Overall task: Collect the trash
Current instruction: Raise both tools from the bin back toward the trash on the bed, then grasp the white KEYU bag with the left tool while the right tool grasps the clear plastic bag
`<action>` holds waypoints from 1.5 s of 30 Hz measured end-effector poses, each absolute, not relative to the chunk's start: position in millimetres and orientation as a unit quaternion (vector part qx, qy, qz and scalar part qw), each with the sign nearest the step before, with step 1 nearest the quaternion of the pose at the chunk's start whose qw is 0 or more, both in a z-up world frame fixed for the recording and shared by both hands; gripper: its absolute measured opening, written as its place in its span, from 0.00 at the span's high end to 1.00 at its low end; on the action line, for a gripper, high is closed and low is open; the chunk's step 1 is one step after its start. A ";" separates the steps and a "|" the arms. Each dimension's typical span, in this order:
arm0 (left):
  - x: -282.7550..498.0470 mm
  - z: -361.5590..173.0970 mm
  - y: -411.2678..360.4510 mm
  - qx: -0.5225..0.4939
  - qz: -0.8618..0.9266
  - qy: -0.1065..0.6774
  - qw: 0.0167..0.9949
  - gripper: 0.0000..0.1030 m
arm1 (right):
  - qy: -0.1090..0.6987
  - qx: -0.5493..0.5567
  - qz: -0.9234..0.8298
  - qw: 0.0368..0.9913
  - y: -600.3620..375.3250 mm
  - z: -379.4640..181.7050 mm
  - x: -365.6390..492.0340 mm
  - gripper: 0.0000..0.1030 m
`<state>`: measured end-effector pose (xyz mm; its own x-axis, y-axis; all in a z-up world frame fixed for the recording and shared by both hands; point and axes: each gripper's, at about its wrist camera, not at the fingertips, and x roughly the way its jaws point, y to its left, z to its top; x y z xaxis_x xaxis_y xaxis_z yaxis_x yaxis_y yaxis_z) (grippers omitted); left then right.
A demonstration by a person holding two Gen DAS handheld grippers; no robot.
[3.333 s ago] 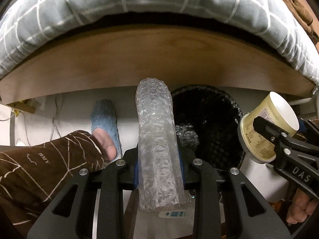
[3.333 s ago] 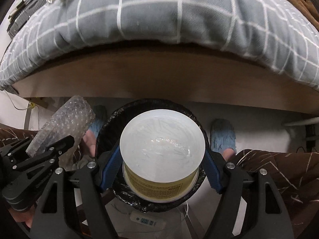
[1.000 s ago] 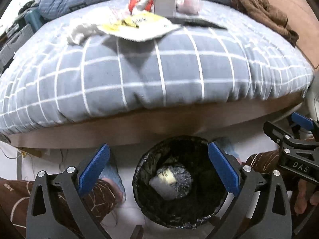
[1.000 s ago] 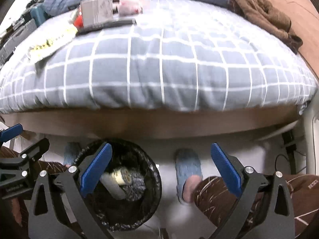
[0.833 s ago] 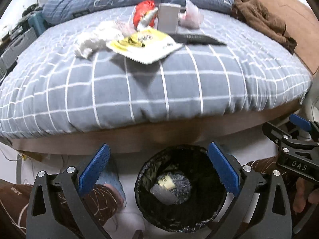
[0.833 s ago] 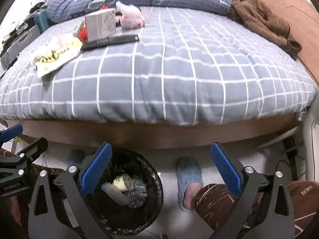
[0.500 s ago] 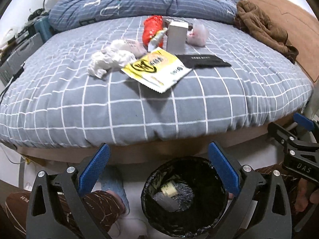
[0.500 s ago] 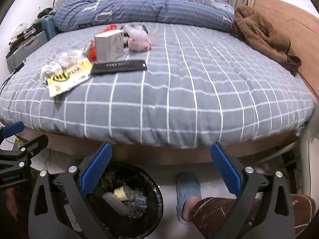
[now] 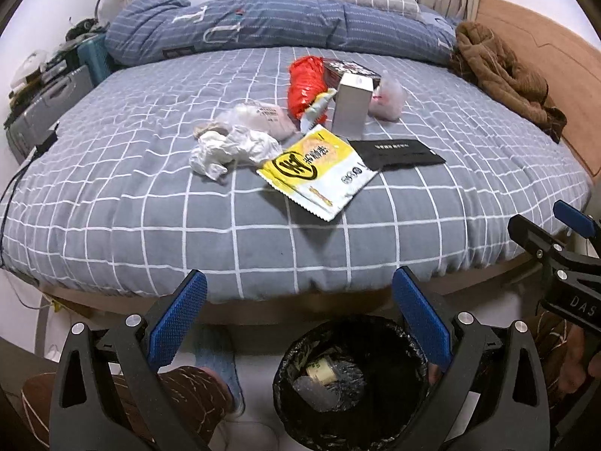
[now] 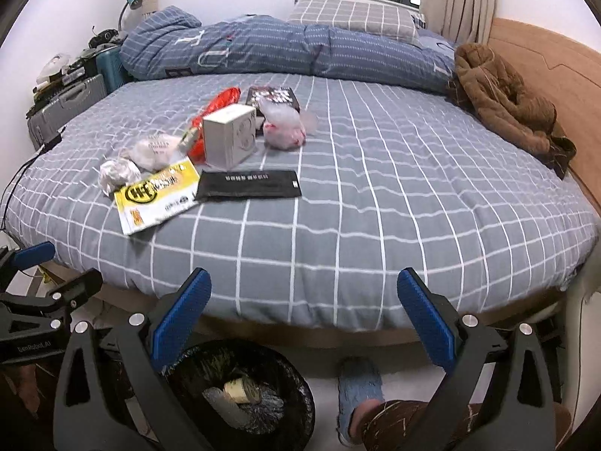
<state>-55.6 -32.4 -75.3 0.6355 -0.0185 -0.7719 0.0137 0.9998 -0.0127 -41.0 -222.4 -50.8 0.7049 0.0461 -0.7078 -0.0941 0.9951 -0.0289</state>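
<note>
Now both grippers are empty, jaws spread wide: left gripper and right gripper hang above the floor in front of the bed, low by the black-lined bin. Bin holds a pale cup and bubble wrap at the bottom.

Remaining trash sits mid-bed in one cluster: yellow packet nearest the edge, crumpled white paper just left of it and touching, black flat pouch just right, its corner under or against the packet, cannot tell which. White box stands upright behind, red bag and pinkish clear bag beside it, dark flat box at the back.

Judgement: next step is reach and pick. Best take front items first, left on the paper ball, right on the pouch or box. Packet lies flat on soft bedding, so pinch a raised corner or press in and scoop; a flat approach likely slips.

Room: wide bare bedding in front and to the right of the cluster, clear approach. Watch the bed edge on the way up, and keep the two grippers apart since targets sit close together. Brown garment is well apart on the far right.
</note>
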 end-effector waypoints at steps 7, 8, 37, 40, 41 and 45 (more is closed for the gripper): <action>-46.2 -66.0 -26.5 -0.006 -0.001 0.416 0.909 0.06 | 0.364 -0.029 0.052 0.930 -214.7 -39.2 -31.3 0.07; -44.3 -65.5 -25.5 -0.007 0.001 0.416 0.910 0.06 | 0.362 -0.028 0.053 0.930 -213.6 -38.1 -30.4 0.07; 60.3 -66.9 23.7 -0.022 0.054 0.410 0.910 0.06 | 0.368 -0.038 0.071 0.926 -188.5 -47.5 65.1 0.07; 77.9 -68.5 26.1 -0.024 0.054 0.412 0.910 0.06 | 0.370 -0.041 0.068 0.926 -188.1 -50.6 78.1 0.08; 84.4 -69.0 26.6 -0.024 0.054 0.411 0.910 0.06 | 0.370 -0.042 0.067 0.926 -187.9 -51.9 82.2 0.08; 101.5 -70.5 25.6 -0.023 0.052 0.412 0.909 0.06 | 0.375 -0.043 0.060 0.924 -187.9 -58.0 107.3 0.09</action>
